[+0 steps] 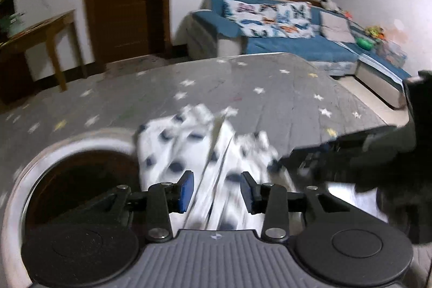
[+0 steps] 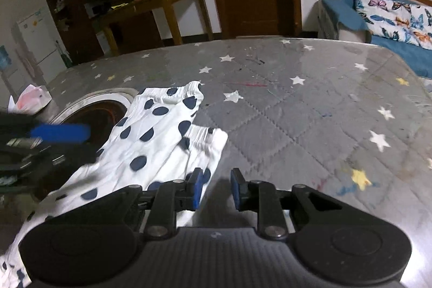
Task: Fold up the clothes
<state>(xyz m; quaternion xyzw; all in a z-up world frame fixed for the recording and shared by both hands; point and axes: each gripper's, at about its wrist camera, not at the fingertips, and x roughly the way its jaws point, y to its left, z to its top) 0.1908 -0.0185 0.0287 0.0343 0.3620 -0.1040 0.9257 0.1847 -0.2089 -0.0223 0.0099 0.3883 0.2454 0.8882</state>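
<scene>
A white garment with dark blue polka dots (image 2: 159, 136) lies on the grey star-patterned tabletop (image 2: 310, 104), partly over a round opening. In the left wrist view the garment (image 1: 205, 153) runs forward between my left gripper's open fingers; the left gripper (image 1: 216, 192) is just above it, not closed. My right gripper (image 2: 216, 188) is open at the garment's right edge, its left pad over the cloth, its right pad over bare table. The right gripper also shows as a dark blurred shape in the left wrist view (image 1: 359, 153). The left gripper shows in the right wrist view (image 2: 56, 134).
A round metal-rimmed hole (image 1: 81, 172) is set in the table left of the garment. A blue sofa with butterfly cushions (image 1: 283, 26) stands behind the table, a wooden side table (image 2: 162, 7) and door beyond. A pink-white paper item (image 2: 29, 99) lies at the far left.
</scene>
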